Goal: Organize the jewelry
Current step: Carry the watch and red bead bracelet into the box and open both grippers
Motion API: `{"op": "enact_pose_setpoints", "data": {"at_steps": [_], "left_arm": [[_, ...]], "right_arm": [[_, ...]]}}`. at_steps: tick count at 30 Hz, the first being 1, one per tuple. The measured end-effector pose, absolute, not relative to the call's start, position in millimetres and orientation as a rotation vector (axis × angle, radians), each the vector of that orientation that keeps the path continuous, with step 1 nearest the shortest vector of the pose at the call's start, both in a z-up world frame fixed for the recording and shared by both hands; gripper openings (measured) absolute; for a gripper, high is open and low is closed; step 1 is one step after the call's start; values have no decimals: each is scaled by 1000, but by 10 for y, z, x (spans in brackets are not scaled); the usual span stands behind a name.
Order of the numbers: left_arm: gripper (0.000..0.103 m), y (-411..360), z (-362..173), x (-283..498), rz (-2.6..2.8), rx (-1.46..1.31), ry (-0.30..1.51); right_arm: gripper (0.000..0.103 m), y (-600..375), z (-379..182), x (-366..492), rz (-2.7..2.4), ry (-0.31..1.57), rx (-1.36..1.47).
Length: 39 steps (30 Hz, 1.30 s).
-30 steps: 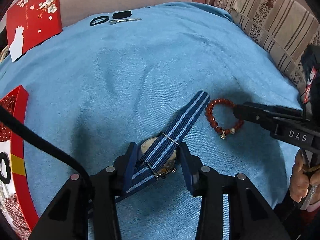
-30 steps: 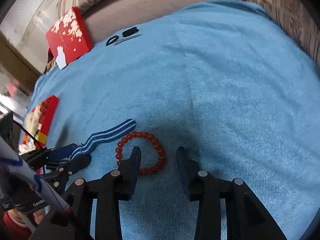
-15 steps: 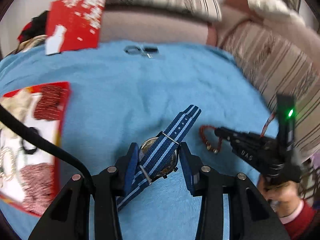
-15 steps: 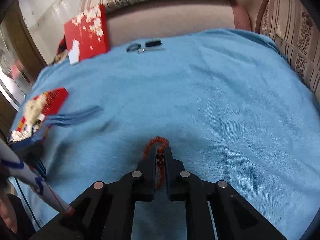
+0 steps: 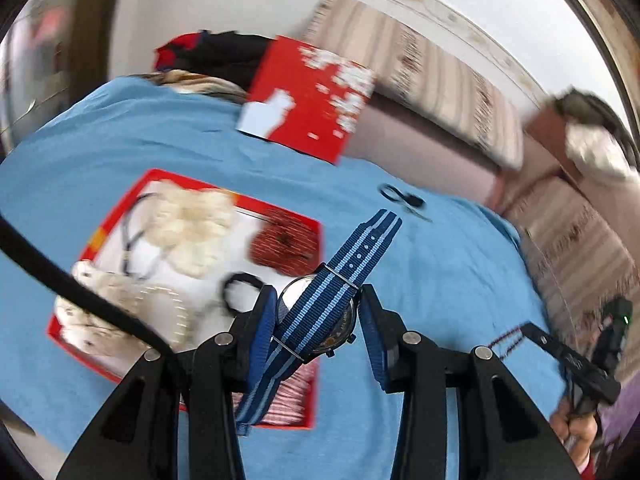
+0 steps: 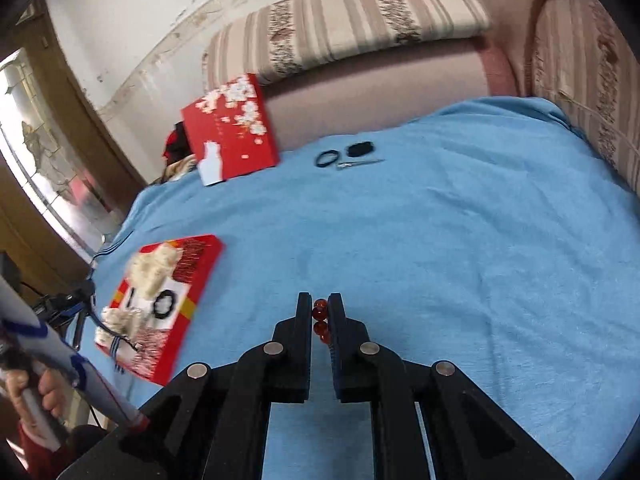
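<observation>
My left gripper [image 5: 318, 316] is shut on a watch [image 5: 320, 316] with a blue striped strap, held in the air over the right edge of the open red jewelry box [image 5: 120, 208]. The box holds white pearl pieces, a red item and a black ring. It also shows in the right wrist view [image 6: 208, 256] at the left. My right gripper [image 6: 320, 316] is shut on a red bead bracelet [image 6: 320, 320], lifted above the blue blanket [image 6: 440, 240]. The right gripper also shows in the left wrist view [image 5: 532, 330], with the bracelet [image 5: 506, 340] hanging from it.
The red box lid [image 6: 232, 128] leans at the back against the sofa. A black hair tie [image 6: 328, 158], a black clip and a metal hairpin [image 6: 360, 163] lie at the blanket's far edge. Striped cushions [image 6: 348, 16] stand behind and on the right.
Both grippers rose off the blanket. The left carried the watch leftward over the red box. The right closed on the bracelet and lifted it.
</observation>
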<state>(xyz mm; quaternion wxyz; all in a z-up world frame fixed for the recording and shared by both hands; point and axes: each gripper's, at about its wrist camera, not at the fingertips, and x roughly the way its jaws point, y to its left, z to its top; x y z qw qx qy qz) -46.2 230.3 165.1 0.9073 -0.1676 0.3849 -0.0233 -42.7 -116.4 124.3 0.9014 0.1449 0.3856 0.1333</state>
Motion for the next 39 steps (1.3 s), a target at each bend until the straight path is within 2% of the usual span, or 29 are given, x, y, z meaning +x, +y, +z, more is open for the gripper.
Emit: {"op": "enact_pose_setpoints", "data": {"at_steps": [6,18,29,39], "left_arm": [[40,2801,1649,-380,15,-417,759],[40,3308,1190,-148,74,-505,816],[41,3361,875,62,137,-477,885],[41,3300,988,27,167,-447,836]], "right_arm": [[8,-597,1472,-356,348,795,213],[8,724,1525,-36,515,863,130],[9,1596,1090,371,561,1004,82],[9,1692,762,666,457,1089,-2]]}}
